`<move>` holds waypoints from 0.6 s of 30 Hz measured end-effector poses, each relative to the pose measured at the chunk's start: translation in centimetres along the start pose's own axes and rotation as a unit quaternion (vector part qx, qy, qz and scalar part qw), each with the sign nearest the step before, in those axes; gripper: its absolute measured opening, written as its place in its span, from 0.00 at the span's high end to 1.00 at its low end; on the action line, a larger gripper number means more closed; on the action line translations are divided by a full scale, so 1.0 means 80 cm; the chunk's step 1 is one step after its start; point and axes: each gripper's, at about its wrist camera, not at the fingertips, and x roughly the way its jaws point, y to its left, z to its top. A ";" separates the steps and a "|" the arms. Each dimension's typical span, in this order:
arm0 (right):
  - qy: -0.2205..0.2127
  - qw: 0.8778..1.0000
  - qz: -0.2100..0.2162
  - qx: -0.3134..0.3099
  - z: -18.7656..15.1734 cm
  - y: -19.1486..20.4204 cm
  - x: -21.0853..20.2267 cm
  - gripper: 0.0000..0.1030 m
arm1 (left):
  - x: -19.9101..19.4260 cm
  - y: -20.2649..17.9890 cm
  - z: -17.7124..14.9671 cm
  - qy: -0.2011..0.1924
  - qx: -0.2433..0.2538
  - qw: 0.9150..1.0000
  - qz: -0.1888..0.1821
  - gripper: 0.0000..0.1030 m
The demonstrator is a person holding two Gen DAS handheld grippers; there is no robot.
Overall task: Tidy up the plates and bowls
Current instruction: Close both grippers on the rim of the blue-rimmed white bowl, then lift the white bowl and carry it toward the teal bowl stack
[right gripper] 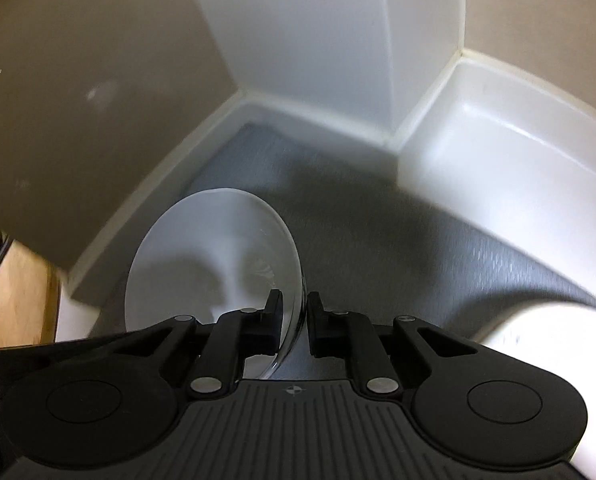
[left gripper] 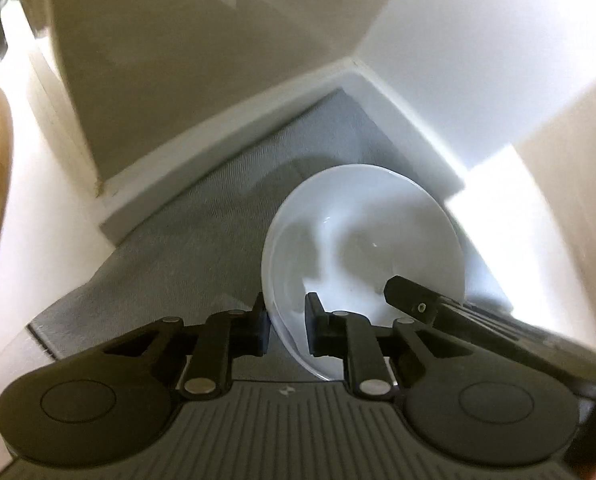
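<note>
step: lifting bowl [left gripper: 362, 240] two-handed; left gripper [left gripper: 285, 326] pinching near rim; right gripper [right gripper: 293, 326] pinching opposite rim; next: level, matched carry

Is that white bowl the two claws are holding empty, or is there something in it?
Empty. The white bowl shows only a bare glossy inside with shadows in both wrist views.

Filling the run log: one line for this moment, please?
left gripper: shut on bowl rim | right gripper: shut on opposite rim | bowl over grey mat
</note>
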 end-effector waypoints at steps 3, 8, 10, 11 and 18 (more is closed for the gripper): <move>0.010 1.000 0.000 0.003 -0.018 0.004 -0.006 0.87 | -0.008 0.002 -0.012 0.006 0.022 1.000 -0.004 0.81; 0.031 0.999 0.007 0.007 -0.039 0.007 -0.016 0.86 | -0.018 0.007 -0.029 0.017 0.047 0.999 -0.007 0.81; 0.033 0.999 0.011 0.005 -0.046 0.006 -0.020 0.86 | -0.018 0.006 -0.032 0.021 0.054 0.998 -0.010 0.80; 0.034 0.999 0.013 0.007 -0.047 0.005 -0.020 0.86 | -0.015 0.007 -0.033 0.024 0.056 0.998 -0.008 0.77; 0.034 0.999 0.016 0.024 -0.046 -0.001 -0.012 0.86 | -0.006 0.017 -0.032 0.004 0.061 0.998 -0.006 0.78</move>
